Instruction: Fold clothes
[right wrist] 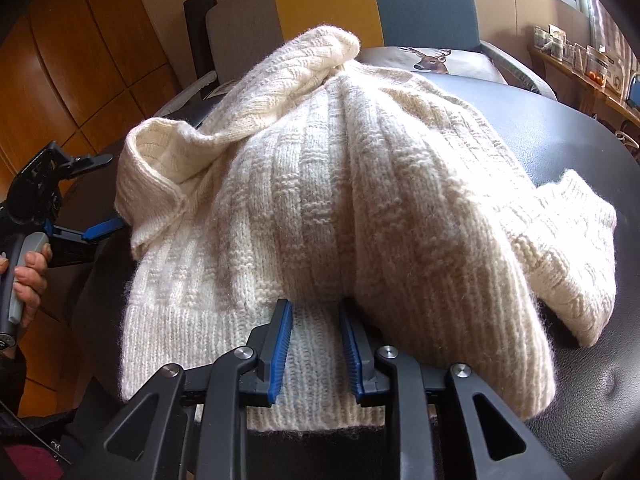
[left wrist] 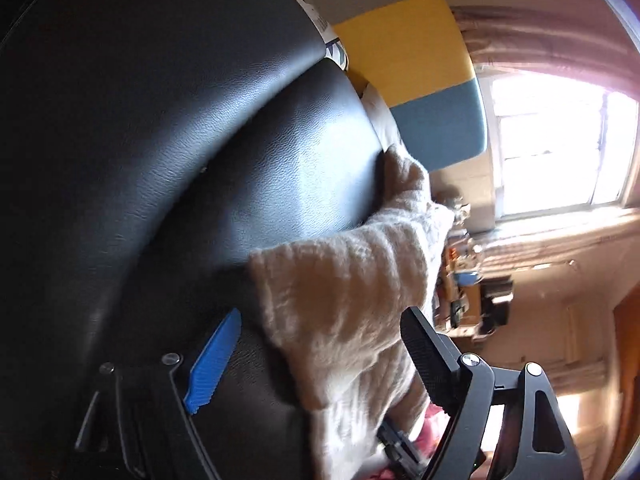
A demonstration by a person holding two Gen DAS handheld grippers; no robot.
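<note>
Cream knit sweater [right wrist: 320, 200] lies heaped on a black leather surface [right wrist: 580, 152], ribbed hem toward the near edge, one sleeve cuff [right wrist: 576, 216] spread to the right, collar or second cuff [right wrist: 156, 160] rolled over at the left. A bunched fold [right wrist: 320, 52] stands up at the far side of the heap.

Right gripper [right wrist: 316, 348]: jaws partly open, blue pads either side of a strip of the ribbed hem. The hem runs between the pads; a narrow gap shows on each side, so the pads do not appear to press on it, though the near edge of the fabric is partly hidden by the gripper body and I would not swear to it.

Left gripper [left wrist: 320, 352]: jaws wide apart, nothing clamped. From its own camera the blue pad [left wrist: 216, 360] sits over bare black leather and the dark finger [left wrist: 428, 364] stands at the other side of a sweater fold [left wrist: 352, 280] that lies between them, untouched. From the right wrist view this gripper [right wrist: 100, 196] sits at the left edge of the sweater, just beside the rolled collar, held by a hand [right wrist: 28, 280] on a grey grip.

Far behind: a grey, yellow and blue headboard [right wrist: 328, 4], a deer-print pillow [right wrist: 432, 60], wood panelling [right wrist: 80, 60] at the left. A bright window [left wrist: 560, 144] with curtains shows in the left wrist view.
</note>
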